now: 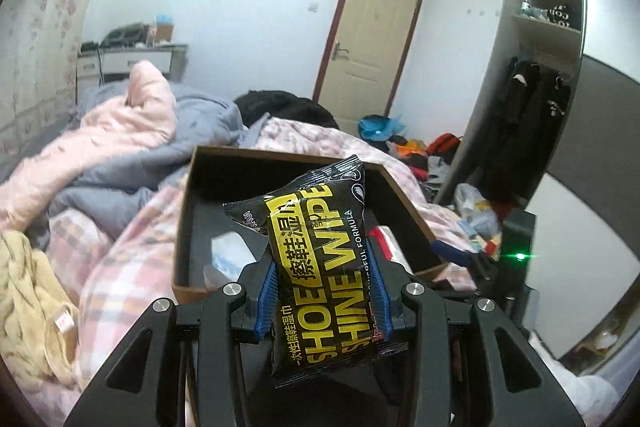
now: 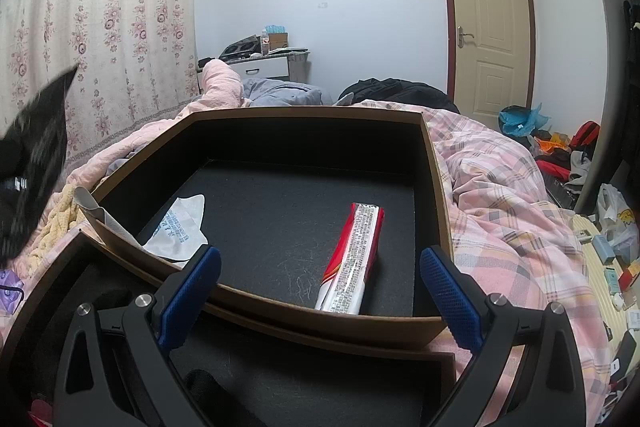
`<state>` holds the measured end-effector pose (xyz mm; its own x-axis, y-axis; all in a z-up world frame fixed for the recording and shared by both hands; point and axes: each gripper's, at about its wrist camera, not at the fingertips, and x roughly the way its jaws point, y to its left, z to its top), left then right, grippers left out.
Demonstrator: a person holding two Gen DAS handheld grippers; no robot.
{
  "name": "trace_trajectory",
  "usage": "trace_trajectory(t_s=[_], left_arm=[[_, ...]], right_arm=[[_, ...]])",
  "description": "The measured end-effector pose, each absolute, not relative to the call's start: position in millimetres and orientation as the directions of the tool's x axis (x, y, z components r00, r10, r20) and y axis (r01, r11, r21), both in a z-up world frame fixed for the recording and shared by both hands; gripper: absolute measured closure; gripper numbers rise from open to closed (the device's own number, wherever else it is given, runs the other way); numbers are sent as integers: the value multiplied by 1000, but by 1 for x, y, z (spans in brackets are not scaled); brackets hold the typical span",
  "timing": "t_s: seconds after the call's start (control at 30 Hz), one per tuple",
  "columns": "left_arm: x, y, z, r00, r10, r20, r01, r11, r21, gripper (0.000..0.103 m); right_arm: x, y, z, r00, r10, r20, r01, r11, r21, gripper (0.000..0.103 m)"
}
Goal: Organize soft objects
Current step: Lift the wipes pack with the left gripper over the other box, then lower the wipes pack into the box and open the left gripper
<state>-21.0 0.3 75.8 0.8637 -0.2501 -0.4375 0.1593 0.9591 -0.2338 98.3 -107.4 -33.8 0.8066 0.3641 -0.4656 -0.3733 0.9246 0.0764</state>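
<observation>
Black and yellow foil marks the pack of shoe wipes (image 1: pixel 320 267), clamped upright between the blue pads of the left gripper (image 1: pixel 324 291); its long axis runs along the fingers and its top end leans toward the brown box (image 1: pixel 182 227) on the bed, which lies straight ahead and a little below. The right gripper (image 2: pixel 320 287) hangs with its jaws spread and nothing between them, just over the box's near wall (image 2: pixel 280 311), above a red-and-white pack (image 2: pixel 354 255) lying on the dark floor. As I judge it, the left gripper need only carry the wipes forward and down over that wall.
</observation>
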Motion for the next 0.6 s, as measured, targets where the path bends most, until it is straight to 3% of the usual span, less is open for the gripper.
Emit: trace_trajectory(t_s=[0.33, 0.6], left_arm=[[18, 11, 67, 895, -151, -420, 59, 973, -225, 67], [46, 6, 38, 878, -78, -473, 12, 990, -141, 66]], right_arm=[[98, -107, -34, 806, 364, -466, -374, 924, 76, 4], [99, -107, -34, 806, 365, -466, -374, 924, 76, 4]])
